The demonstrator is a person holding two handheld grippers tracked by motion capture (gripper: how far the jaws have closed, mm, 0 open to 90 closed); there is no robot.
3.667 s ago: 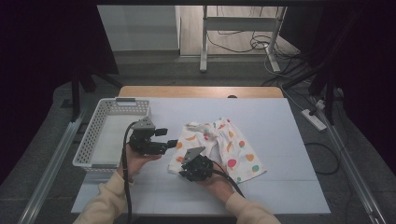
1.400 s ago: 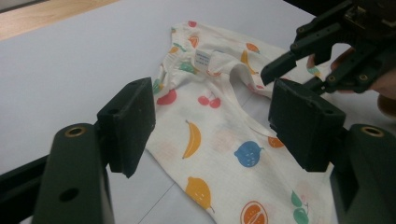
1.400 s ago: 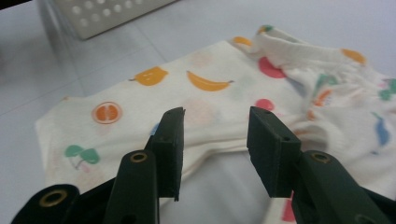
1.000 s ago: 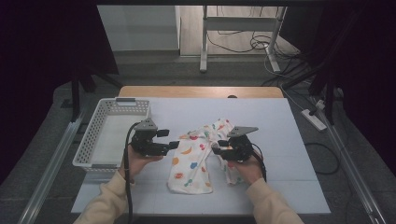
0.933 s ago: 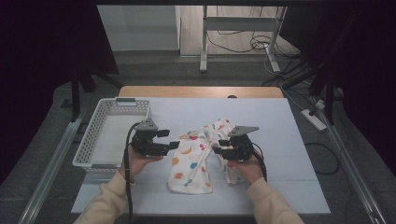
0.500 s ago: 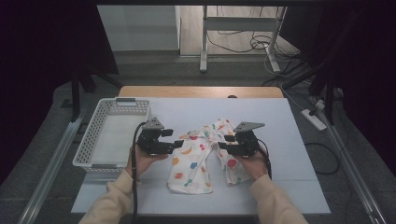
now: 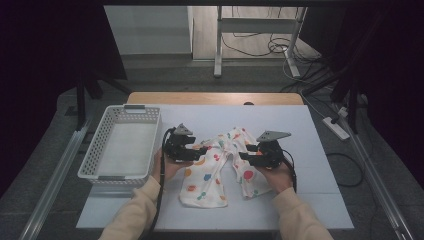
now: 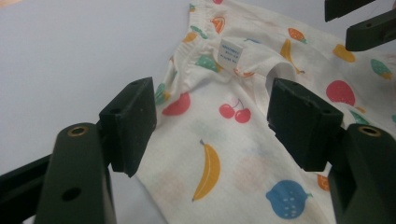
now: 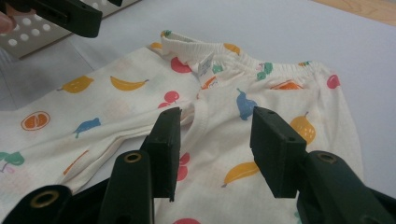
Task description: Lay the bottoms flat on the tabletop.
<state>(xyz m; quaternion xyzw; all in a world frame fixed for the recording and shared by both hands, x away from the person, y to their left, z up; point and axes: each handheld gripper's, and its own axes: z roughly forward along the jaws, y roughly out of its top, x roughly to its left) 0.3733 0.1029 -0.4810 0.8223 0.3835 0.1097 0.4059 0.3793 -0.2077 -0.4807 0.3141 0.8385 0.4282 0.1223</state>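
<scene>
A pair of small white trousers [image 7: 215, 172] with a fruit print lies flat on the white table, waistband at the far end, the two legs spread toward me. My left gripper [image 7: 202, 148] hovers at the left side of the waist, open, its jaws either side of the upper leg [image 8: 224, 154] with nothing pinched. My right gripper [image 7: 242, 156] faces it from the right, also open, over the crotch seam [image 9: 201, 112]. A white label [image 8: 231, 52] sticks out of the waistband [image 9: 219, 53]. Each gripper's camera catches the other's jaws at the frame's top edge.
A white perforated basket [image 7: 90, 167] stands at the table's left side, with nothing in it. Bare white tabletop [image 7: 310, 200] surrounds the trousers. Cables and a metal stand lie on the floor beyond the far edge.
My left gripper has moved right, onto the waist of the trousers. My right gripper has shifted slightly away from me. Earlier the trousers lay folded; they are spread now.
</scene>
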